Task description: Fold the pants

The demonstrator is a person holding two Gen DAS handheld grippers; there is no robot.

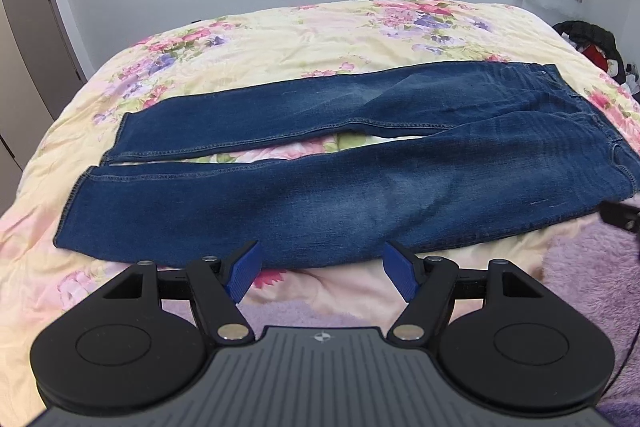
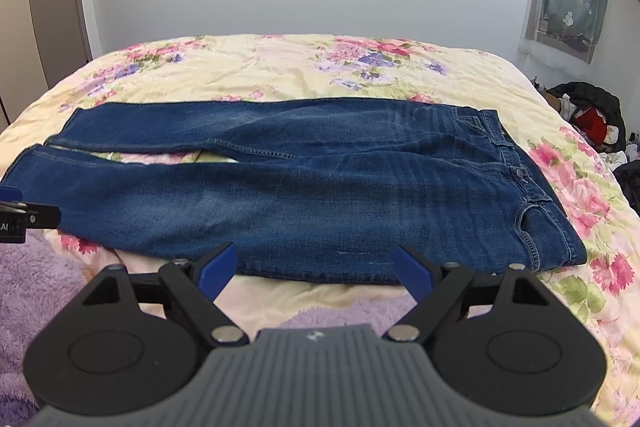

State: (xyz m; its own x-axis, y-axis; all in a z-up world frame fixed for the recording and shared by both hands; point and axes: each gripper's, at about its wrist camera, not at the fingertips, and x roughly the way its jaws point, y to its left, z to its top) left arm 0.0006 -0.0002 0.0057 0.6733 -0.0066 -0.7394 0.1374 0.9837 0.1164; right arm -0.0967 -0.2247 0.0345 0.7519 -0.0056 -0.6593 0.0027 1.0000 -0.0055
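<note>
A pair of dark blue jeans (image 1: pixel 320 163) lies flat across a floral bedspread, waistband to the right, leg cuffs to the left, with a narrow gap between the two legs. It also shows in the right wrist view (image 2: pixel 320 187). My left gripper (image 1: pixel 322 259) is open and empty, just short of the near edge of the near leg. My right gripper (image 2: pixel 314 263) is open and empty, at the near edge of the jeans toward the waist. The right gripper's tip shows at the left view's right edge (image 1: pixel 620 215), the left gripper's at the right view's left edge (image 2: pixel 24 215).
The bed (image 1: pixel 280 39) has a yellow floral cover. A purple fuzzy blanket (image 2: pixel 40 275) lies along the near edge. A pile of dark and red clothes (image 2: pixel 588 119) sits to the right of the bed. A wall stands behind, a door (image 1: pixel 24 7) at left.
</note>
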